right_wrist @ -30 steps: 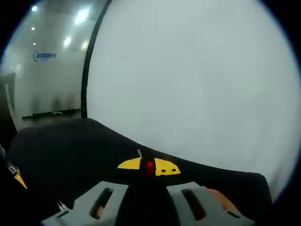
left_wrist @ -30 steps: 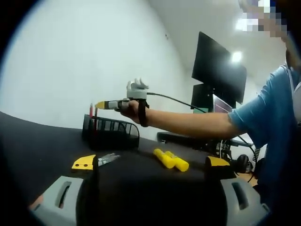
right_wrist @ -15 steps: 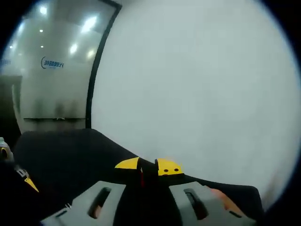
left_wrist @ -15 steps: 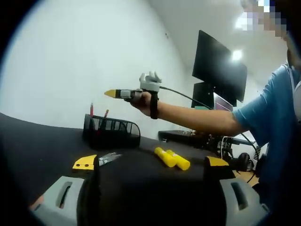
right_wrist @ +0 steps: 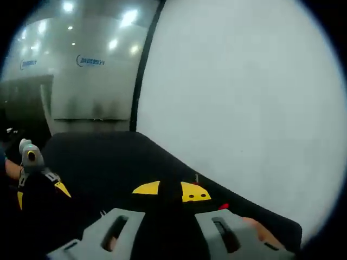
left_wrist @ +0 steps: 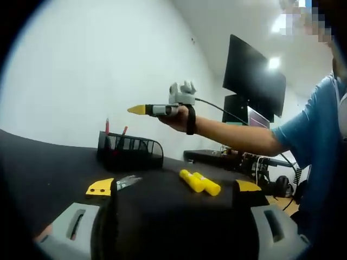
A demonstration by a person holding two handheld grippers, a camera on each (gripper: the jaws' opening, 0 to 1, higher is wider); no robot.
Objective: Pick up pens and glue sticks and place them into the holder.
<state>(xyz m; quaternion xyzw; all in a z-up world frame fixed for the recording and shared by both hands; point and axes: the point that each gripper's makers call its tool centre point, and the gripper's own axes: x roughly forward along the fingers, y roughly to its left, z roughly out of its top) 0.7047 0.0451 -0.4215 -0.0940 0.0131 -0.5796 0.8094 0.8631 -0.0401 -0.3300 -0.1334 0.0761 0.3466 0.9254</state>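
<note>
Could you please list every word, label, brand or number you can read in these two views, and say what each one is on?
Blue lettering with a round logo on the far wall, right gripper view: too blurred to read.
A second blue mark on that wall, further left: too blurred to read.
Left gripper view: no readable text on the holder, glue sticks or monitor.

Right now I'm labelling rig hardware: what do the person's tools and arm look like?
The right tool has yellow pointed tips on a grey body, a black cable trailing back and a black strap at the wrist. The left tool has yellow tips on grey slotted arms. The sleeve is blue and short.
</note>
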